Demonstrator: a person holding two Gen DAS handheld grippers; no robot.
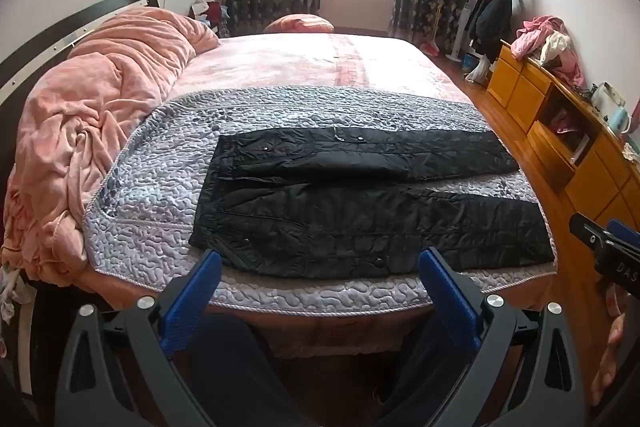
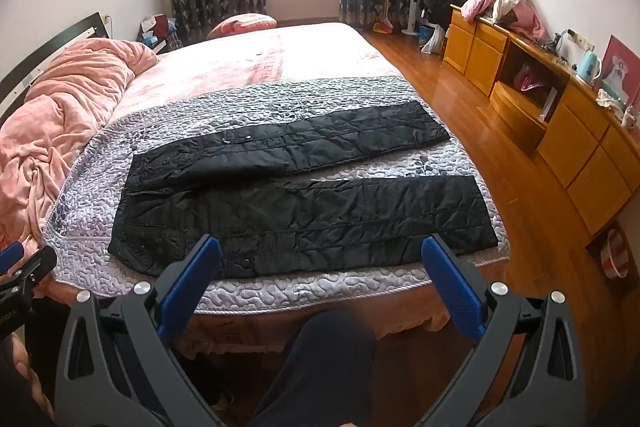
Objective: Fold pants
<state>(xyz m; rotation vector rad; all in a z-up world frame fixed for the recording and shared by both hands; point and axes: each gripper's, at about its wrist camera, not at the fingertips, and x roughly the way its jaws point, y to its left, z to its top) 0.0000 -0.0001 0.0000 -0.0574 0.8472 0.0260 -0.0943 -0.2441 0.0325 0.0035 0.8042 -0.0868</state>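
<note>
Black quilted pants [image 1: 360, 199] [image 2: 296, 199] lie flat on the grey quilted cover [image 1: 160, 187] [image 2: 92, 227] at the foot of the bed, waistband to the left, both legs spread apart and running to the right. My left gripper [image 1: 320, 259] hovers in front of the bed's near edge, short of the near leg, open with nothing between its blue pads. My right gripper [image 2: 320, 247] hangs likewise before the near leg, open and empty. Each gripper shows at the edge of the other's view.
A crumpled pink blanket [image 1: 100, 115] [image 2: 52, 123] lies on the left of the bed by the headboard. A wooden dresser [image 1: 560, 131] [image 2: 560, 107] with piled clothes lines the right wall across the wooden floor. The person's dark-clad legs [image 2: 320, 367] stand below the grippers.
</note>
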